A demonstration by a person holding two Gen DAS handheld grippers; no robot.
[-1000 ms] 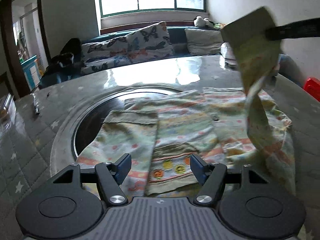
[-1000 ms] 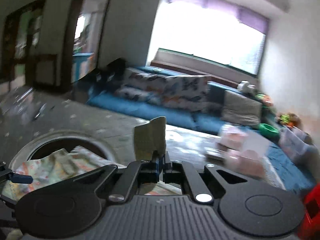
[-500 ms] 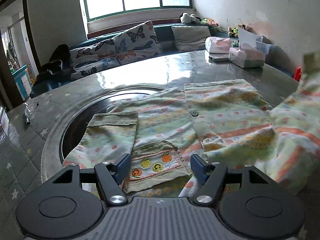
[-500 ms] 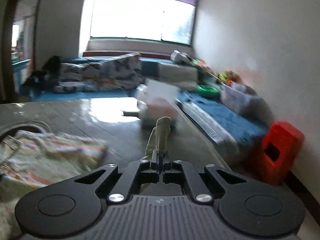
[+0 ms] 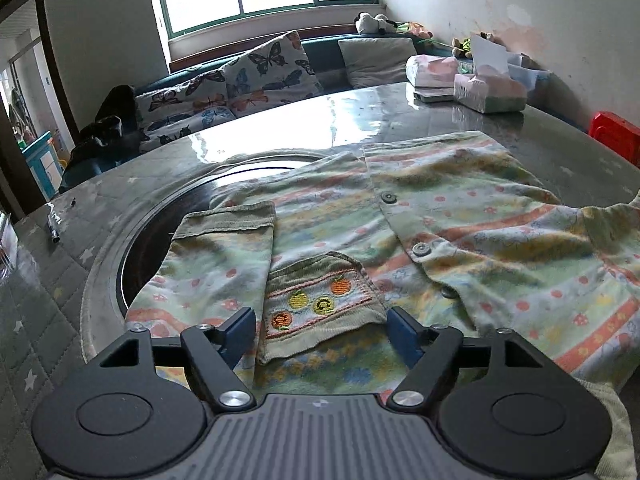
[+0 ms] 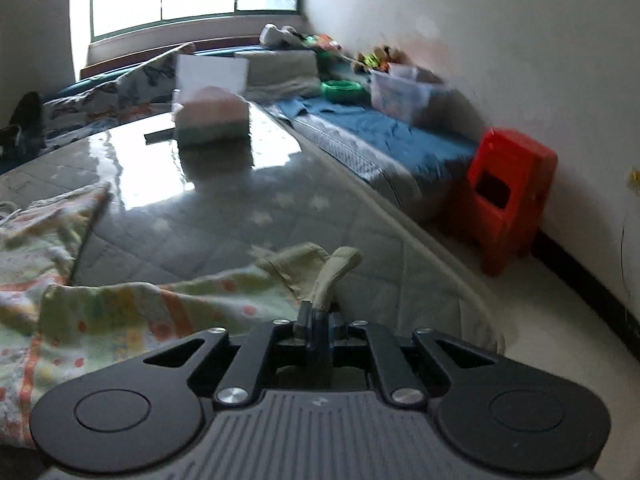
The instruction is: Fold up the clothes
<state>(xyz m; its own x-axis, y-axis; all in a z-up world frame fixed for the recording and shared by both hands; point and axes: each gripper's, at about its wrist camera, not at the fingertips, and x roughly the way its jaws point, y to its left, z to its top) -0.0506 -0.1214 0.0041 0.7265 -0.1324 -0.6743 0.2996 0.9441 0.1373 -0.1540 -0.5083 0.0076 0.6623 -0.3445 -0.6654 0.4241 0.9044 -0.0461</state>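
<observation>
The shirt (image 5: 400, 240) lies spread across the middle of the tabletop (image 5: 280, 120). It looks soft, light and floppy, so grab edges or cuffs. The right tool (image 6: 316, 316) pinches a sleeve cuff (image 6: 336, 270). The left tool (image 5: 320, 330) is spreading wider, holding nothing.

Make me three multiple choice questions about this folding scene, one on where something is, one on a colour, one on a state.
1. Where is the embroidered pocket?
A. between the left gripper's fingers
B. on the sofa
C. under the tissue box

2. What colour is the stool beside the table?
A. blue
B. red
C. white

3. What is the right gripper doing?
A. standing wide open
B. pinching the sleeve cuff
C. gripping a pen

Answers: 1 A, the pocket lies between the left gripper and its spread fingers. 2 B, it is plainly red. 3 B, the sleeve cuff rises from the closed fingers.
</observation>
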